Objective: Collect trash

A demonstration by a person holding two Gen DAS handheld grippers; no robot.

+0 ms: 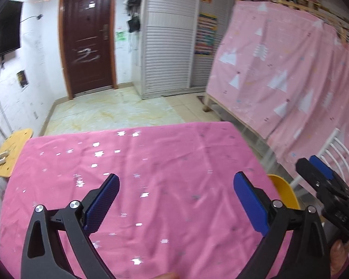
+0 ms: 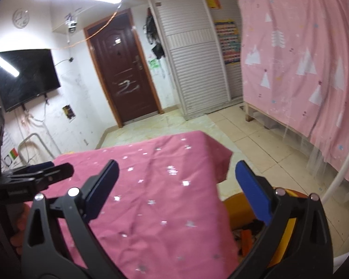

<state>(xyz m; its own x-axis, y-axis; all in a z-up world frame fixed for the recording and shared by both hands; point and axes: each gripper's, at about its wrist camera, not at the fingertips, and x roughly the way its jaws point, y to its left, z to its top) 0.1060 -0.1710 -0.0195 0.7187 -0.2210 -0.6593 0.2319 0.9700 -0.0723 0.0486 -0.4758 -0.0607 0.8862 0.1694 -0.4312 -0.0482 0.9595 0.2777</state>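
Observation:
My left gripper [image 1: 176, 175] hangs open over a table covered with a pink star-print cloth [image 1: 165, 162]; nothing is between its blue pads. In the right wrist view my right gripper [image 2: 177, 162] is also wide open and empty, above the table's right edge. Below that edge stands a yellow bin [image 2: 237, 207] holding an orange scrap [image 2: 245, 241] and some dark bits. The same yellow bin [image 1: 283, 193] peeks out beside the table in the left wrist view. Each gripper shows in the other's view: the right gripper [image 1: 310, 162] at the right, the left gripper [image 2: 58, 166] at the left. I see no trash on the cloth.
A pink curtain [image 1: 290, 69] drapes a wooden bed frame on the right. Behind the table lie tiled floor, a brown door [image 1: 88, 39] and a white louvred wardrobe [image 1: 167, 46]. A wooden stool [image 1: 14, 153] stands left of the table. A white metal frame [image 1: 337, 153] stands by the bin.

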